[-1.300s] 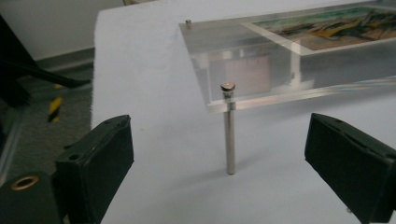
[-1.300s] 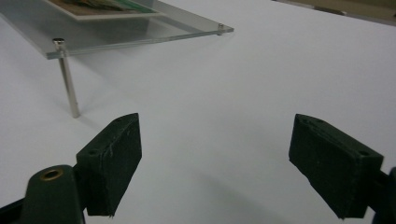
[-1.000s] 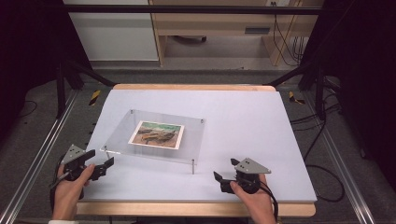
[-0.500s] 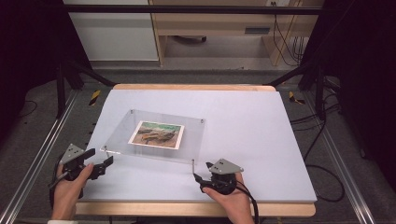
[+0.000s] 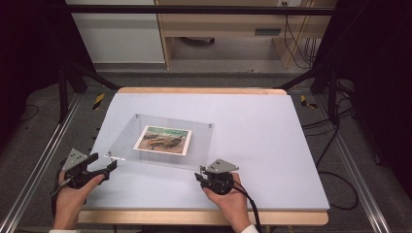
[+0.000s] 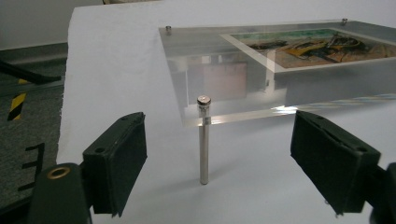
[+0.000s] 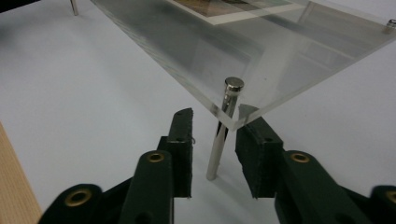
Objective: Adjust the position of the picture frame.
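While the left tongs [image 6: 217,154] gape wide before one metal leg [image 6: 203,140] of the clear frame [image 5: 160,141], the right tongs [image 7: 215,149], half-closed and empty, straddle another leg [image 7: 224,130], likely needing a squeeze next.

A lab or recording workspace is being shown: a white-topped table [image 5: 252,141] is being framed by black stands [image 5: 63,87] and metal floor rails [image 5: 34,170], with cables [image 5: 335,145] trailing across grey carpet.
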